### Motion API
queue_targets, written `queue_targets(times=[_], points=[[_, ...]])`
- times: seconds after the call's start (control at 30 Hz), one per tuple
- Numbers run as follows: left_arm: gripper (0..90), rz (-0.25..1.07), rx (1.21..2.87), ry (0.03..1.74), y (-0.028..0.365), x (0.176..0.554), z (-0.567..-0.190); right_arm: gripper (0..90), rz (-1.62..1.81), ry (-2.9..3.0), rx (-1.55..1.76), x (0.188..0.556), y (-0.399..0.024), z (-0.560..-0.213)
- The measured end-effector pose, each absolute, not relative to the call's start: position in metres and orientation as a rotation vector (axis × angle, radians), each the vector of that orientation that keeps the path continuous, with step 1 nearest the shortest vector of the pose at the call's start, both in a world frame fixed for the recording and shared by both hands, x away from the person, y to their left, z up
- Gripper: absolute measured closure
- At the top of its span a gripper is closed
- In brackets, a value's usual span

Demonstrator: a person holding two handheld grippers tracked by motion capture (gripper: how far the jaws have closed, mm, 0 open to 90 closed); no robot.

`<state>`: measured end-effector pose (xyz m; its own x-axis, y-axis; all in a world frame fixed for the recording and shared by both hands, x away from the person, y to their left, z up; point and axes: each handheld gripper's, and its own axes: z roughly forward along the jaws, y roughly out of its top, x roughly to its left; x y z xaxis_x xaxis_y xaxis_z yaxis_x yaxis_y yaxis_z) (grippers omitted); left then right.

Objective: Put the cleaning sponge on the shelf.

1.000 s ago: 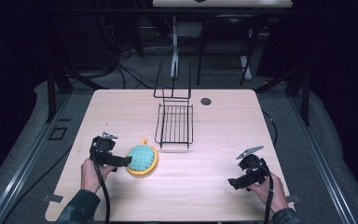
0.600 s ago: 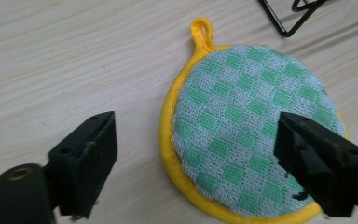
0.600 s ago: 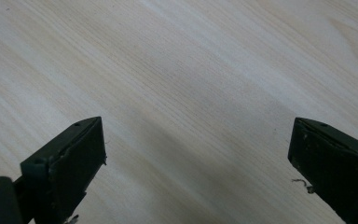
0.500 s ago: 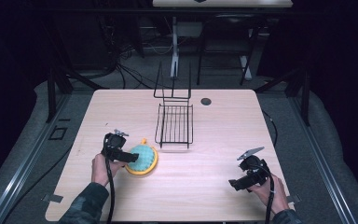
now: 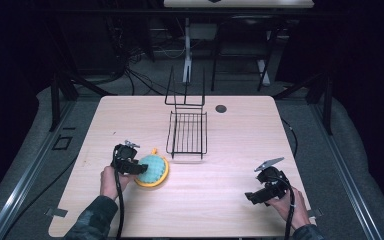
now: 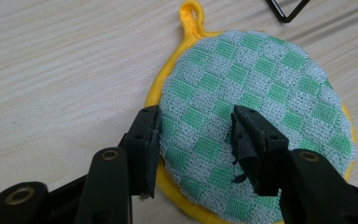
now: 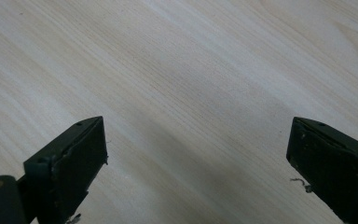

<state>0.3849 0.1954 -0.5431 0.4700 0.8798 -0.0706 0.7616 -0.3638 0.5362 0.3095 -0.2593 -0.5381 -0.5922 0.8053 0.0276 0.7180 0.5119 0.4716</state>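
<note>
A round pad point(image 5: 154, 170) with a green-and-white checked mesh top, a yellow rim and a yellow loop lies flat on the wooden table point(image 5: 220, 165), left of centre. My left gripper point(image 5: 141, 169) reaches onto it from the left. In the left gripper view the pad point(image 6: 261, 79) lies under my left gripper point(image 6: 193, 126); the jaws have just been closing, one at the mesh's edge and one over the mesh, which is not bunched between them. My right gripper point(image 5: 252, 196) rests near the front right, and in its own view it point(image 7: 198, 140) stands wide open over bare wood.
A black wire rack point(image 5: 187, 132) with an upright back stands mid-table just behind the pad; its corner point(image 6: 286, 11) shows close to the pad's loop. A small dark round hole point(image 5: 221, 108) sits at the back of the table. Dark floor and cables surround the table.
My left gripper has moved right onto the pad and lowered slightly, and its jaws have narrowed around part of the mesh. The right gripper has stayed put.
</note>
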Motion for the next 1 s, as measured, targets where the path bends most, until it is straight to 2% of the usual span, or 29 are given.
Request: queue_targets(times=[0.7,1.0], points=[[65.0,0.32,2.19,1.362,0.1967,0.3826,-0.546,6.8,0.66,2.565,1.283,0.3081,-0.257,-0.5378],[75.9,0.346,2.217,1.347,0.1952,0.3815,-0.5456,7.4,0.662,2.567,1.282,0.3079,-0.2568,-0.5372]])
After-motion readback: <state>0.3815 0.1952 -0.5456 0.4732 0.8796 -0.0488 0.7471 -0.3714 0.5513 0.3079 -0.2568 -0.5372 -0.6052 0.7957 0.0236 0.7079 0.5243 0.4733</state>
